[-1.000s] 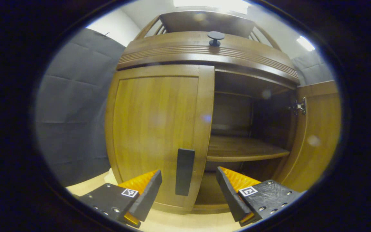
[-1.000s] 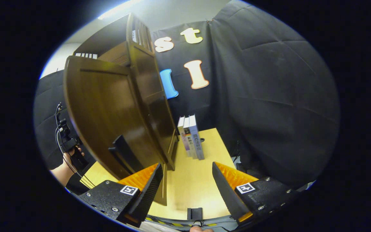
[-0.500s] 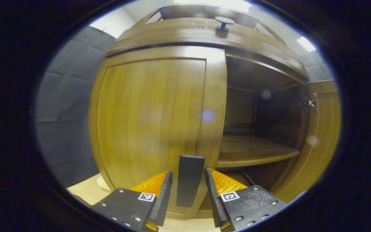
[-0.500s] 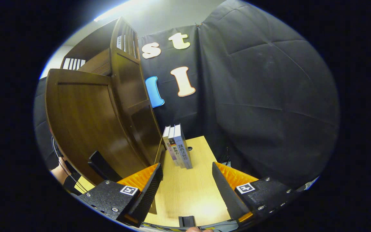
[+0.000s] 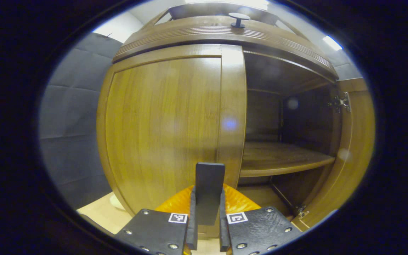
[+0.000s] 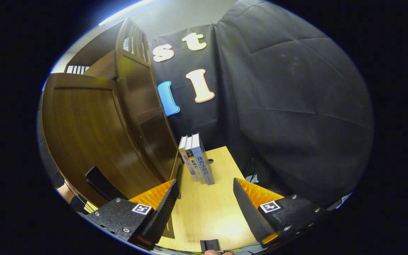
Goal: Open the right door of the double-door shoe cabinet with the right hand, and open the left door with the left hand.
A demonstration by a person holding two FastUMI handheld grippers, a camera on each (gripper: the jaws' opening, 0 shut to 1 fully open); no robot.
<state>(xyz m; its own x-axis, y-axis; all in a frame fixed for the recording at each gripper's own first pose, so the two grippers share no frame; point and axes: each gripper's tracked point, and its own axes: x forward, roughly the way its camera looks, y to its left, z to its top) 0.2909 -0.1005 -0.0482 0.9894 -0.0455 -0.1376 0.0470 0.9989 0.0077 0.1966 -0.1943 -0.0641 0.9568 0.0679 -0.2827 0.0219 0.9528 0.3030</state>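
Your left gripper is clamped on the black handle of the closed left door; the right door stands swung open. Your right gripper gapes empty above the table, near three upright books with printed spines

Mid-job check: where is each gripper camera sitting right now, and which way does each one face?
Left gripper view: rides the left gripper, facing the cabinet front; its fingers pinch the black handle of the closed left door.
Right gripper view: rides the right gripper, off the cabinet's right side, facing the tabletop and upright books; its fingers are spread with nothing between them; a hand shows past the door.
Shared: the open right door, inner face with hinge in the left gripper view, outer face in the right.
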